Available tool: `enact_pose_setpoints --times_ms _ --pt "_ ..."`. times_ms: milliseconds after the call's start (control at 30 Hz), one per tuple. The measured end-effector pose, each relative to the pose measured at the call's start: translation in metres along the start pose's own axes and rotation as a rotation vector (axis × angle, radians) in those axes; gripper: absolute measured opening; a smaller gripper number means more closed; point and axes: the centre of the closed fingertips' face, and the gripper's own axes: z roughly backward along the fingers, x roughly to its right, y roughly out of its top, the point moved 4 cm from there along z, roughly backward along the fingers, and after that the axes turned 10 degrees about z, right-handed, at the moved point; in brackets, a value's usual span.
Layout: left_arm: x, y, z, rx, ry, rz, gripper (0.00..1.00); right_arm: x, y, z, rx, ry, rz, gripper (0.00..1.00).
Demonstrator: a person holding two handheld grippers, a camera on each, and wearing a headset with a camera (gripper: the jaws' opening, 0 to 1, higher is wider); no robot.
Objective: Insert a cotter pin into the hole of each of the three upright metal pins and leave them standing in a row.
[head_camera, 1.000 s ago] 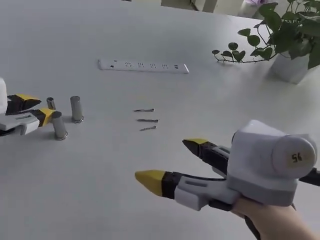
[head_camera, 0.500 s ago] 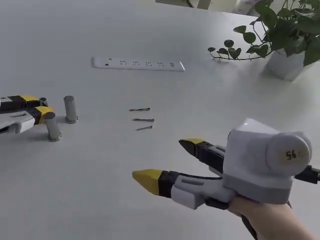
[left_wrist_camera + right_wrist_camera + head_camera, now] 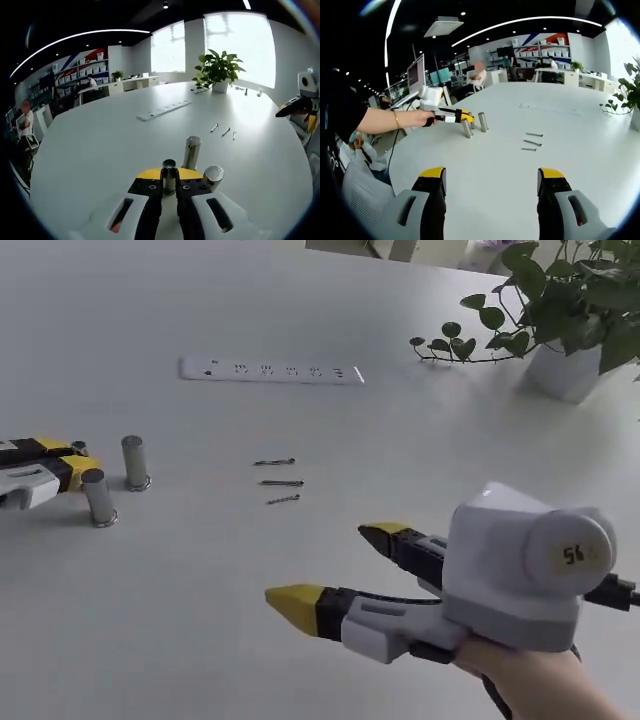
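Three upright metal pins stand at the left: a tall one [image 3: 135, 462], a nearer one [image 3: 97, 497], and a third [image 3: 78, 448] between the yellow tips of my left gripper [image 3: 63, 457]. In the left gripper view the jaws are shut on that third pin [image 3: 169, 167], with the other two pins [image 3: 191, 151] [image 3: 213, 176] just beyond. Three cotter pins [image 3: 274, 461] [image 3: 281, 482] [image 3: 283, 499] lie flat mid-table. My right gripper [image 3: 337, 564] hovers open near the front, holding nothing, well short of the cotter pins [image 3: 532, 142].
A white power strip [image 3: 270, 371] lies further back on the white table [image 3: 200, 620]. A potted plant [image 3: 560, 310] stands at the back right, its vines trailing onto the table. People sit at desks in the room behind.
The left gripper's jaws have closed in around the rearmost metal pin. The right gripper has stayed open in about the same place; the head camera has shifted a little.
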Motion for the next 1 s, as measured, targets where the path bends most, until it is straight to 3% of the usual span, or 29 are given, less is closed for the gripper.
enact_pose_setpoints --times_ms 300,633,833,1000 --pt "-0.005 -0.004 0.01 -0.019 0.041 0.006 0.07 0.0 0.0 0.002 -0.003 -0.008 0.01 0.72" --pt "0.001 -0.003 0.032 -0.012 0.074 0.013 0.07 0.002 0.002 0.004 -0.003 -0.005 0.032 0.72" --pt "0.015 -0.01 0.046 -0.026 0.095 -0.003 0.07 0.001 0.004 0.005 0.006 0.009 0.041 0.72" --pt "0.032 -0.017 0.054 -0.023 0.083 0.012 0.07 0.002 0.006 0.007 0.011 0.013 0.042 0.72"
